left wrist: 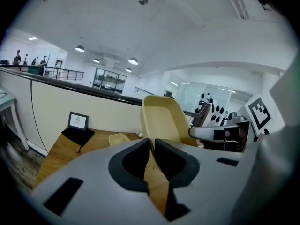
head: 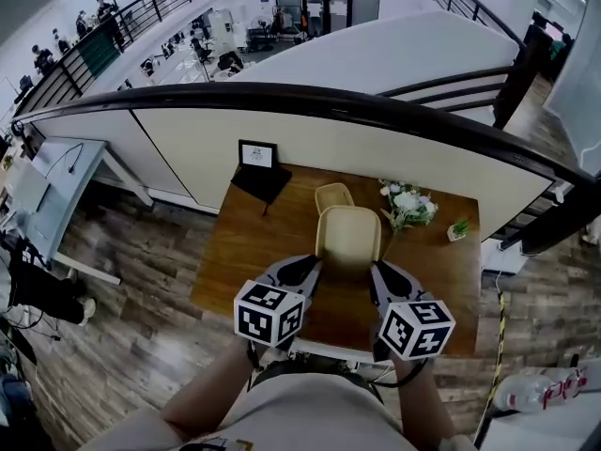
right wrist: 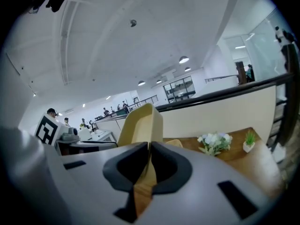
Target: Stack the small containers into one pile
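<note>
A large beige container (head: 348, 236) hangs above the wooden table (head: 244, 252), held between both grippers. My left gripper (head: 317, 264) is shut on its left rim and my right gripper (head: 374, 270) is shut on its right rim. Just behind it a smaller beige container (head: 333, 195) sits on the table. In the left gripper view the left gripper (left wrist: 152, 142) pinches the rim of the large container (left wrist: 164, 121), with the small container (left wrist: 118, 138) to the left on the table. In the right gripper view the right gripper (right wrist: 148, 146) clamps the large container's (right wrist: 140, 123) wall.
A framed picture (head: 257, 154) on a black cloth stands at the table's back left. White flowers (head: 408, 203) and a tiny potted plant (head: 458, 228) stand at the back right. A low wall with a dark rail (head: 376, 111) runs behind the table.
</note>
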A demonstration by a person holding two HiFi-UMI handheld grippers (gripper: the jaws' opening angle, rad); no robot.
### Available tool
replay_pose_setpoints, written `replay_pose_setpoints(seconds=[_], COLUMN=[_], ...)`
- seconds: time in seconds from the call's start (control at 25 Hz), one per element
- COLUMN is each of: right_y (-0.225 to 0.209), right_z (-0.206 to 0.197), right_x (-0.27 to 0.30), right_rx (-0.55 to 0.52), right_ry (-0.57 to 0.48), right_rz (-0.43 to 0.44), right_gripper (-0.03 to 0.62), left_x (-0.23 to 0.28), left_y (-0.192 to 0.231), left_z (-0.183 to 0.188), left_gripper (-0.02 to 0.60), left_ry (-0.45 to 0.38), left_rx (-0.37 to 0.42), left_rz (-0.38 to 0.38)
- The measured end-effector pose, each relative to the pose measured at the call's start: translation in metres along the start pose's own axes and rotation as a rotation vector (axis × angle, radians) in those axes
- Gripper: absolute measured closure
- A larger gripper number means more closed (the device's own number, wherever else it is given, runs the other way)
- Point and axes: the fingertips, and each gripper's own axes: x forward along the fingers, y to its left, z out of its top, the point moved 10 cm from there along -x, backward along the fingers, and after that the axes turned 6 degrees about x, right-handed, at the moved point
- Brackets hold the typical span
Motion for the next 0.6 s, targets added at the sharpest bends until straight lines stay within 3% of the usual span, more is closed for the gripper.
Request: replay_pose_setpoints(seconds=[0.28,0.44,0.6], right_y=[-0.009,-0.018,-0.031], right_z=[0.016,0.038,0.064], right_x=[0.011,0.033,0.062], right_rx=[-0.042,-0.136,-0.17], right_ry=[-0.002,0.016,0.04], right_rz=[0.002,0.007,0.022], right_gripper=[0.566,0.566,0.568], left_x=[0.01,0.029,0.054], left_y=[0.0,0.008,0.024], left_z=[0.011,0.02,0.032], left_gripper=[0.538,0.536,0.534], left_ry=[-0.022,-0.027,-0.036], left_rx=[0.025,0.038,-0.034], left_rz=[0.024,0.039,0.047])
